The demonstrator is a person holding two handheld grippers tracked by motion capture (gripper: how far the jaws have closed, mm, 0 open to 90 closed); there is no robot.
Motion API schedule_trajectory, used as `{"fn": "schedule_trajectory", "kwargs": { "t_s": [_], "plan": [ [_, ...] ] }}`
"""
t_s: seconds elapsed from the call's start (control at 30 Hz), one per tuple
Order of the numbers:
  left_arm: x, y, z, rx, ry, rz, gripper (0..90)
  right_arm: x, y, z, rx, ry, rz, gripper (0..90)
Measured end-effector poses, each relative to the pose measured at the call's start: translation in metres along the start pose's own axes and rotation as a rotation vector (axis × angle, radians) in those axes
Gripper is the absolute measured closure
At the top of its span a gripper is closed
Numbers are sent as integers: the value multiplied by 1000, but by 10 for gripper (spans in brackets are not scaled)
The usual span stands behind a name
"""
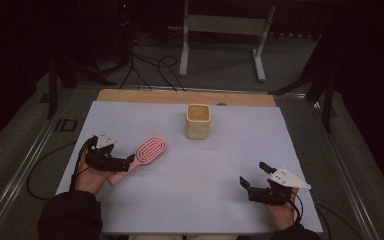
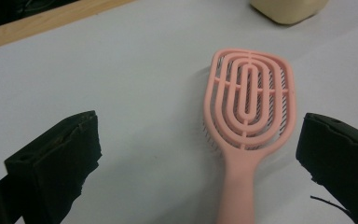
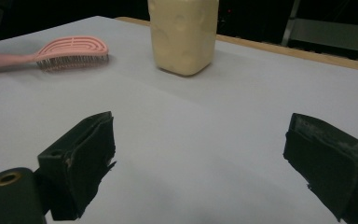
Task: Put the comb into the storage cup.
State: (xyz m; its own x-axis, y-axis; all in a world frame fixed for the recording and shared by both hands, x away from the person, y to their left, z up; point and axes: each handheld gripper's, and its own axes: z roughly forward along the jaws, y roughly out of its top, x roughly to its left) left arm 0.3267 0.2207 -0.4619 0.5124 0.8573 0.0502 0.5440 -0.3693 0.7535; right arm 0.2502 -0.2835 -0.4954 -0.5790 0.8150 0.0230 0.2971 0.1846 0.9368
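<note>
The left tongs (image 1: 114, 162) are hovering spread over the handle of the pink hairbrush (image 1: 147, 151), which is lying bristles-down on the table (image 1: 190, 200) at about 9 o'clock from its middle. Nothing is being pinched yet, so I judge the grasp is only starting. The right tongs (image 1: 254, 176) are waiting spread at 4 o'clock. A cream cup (image 1: 198, 121) is standing at 12 o'clock. White sheeting is covering the table; beyond it, cables and a metal frame are sitting in a dim room.
</note>
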Motion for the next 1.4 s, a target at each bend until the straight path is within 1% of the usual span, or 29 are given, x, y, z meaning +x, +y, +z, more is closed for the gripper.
{"fn": "schedule_trajectory", "kwargs": {
  "t_s": [0.27, 0.4, 0.43, 0.47, 0.77, 0.9, 1.0, 1.2, 1.27, 1.33, 1.4],
  "plan": [
    [-2, 4, 13, 50, -11, 17, 5, 0, 0, 0, 1, 0, 2, 83],
    [-3, 6, 17, 86, -17, 30, 10, 0, 0, 0, 4, -1, -1, 84],
    [-3, 6, 17, 86, -17, 30, 16, 0, 0, 0, 4, -1, -1, 84],
    [-4, 7, 19, 108, -25, 38, 16, 0, 0, 0, 4, -2, 0, 83],
    [-6, 11, 28, 204, -62, 60, 29, -1, 0, 0, 6, -1, -2, 83],
    [-8, 11, 31, 239, -69, 69, 29, -1, 0, 0, 7, 0, -2, 83],
    [-9, 12, 33, 254, -68, 79, 34, -1, 0, 0, 7, 1, -2, 83],
    [-11, 12, 36, 279, -74, 79, 50, -1, 0, 0, 8, 2, -1, 83],
    [-12, 12, 37, 290, -68, 79, 53, -1, 0, 0, 8, 2, -1, 83],
    [-14, 12, 38, 299, -60, 72, 82, -1, 0, 0, 9, 2, -1, 83],
    [-15, 11, 39, 319, -52, 83, 109, -1, 0, 0, 9, 1, -1, 83]
  ]
}}
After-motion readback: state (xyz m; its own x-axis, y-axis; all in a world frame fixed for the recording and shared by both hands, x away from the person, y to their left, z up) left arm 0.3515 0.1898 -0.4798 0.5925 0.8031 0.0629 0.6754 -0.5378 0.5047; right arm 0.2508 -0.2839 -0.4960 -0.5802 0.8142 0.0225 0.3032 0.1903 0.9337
